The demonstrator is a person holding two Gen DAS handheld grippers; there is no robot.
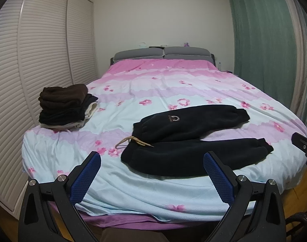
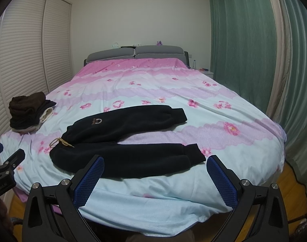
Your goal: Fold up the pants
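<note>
Black fleece pants (image 1: 189,139) lie spread flat near the foot of the bed, waist to the left with a tan drawstring (image 1: 133,141), both legs pointing right and slightly apart. They also show in the right wrist view (image 2: 125,141). My left gripper (image 1: 152,159) is open and empty, held off the foot of the bed in front of the waist end. My right gripper (image 2: 155,161) is open and empty, held in front of the near leg's cuff. Neither touches the pants.
A stack of folded dark clothes (image 1: 62,106) sits at the bed's left edge; it also shows in the right wrist view (image 2: 28,113). The floral bedspread (image 1: 173,84) covers the bed. Louvred wardrobe doors (image 1: 42,60) stand left, green curtains (image 2: 244,40) right.
</note>
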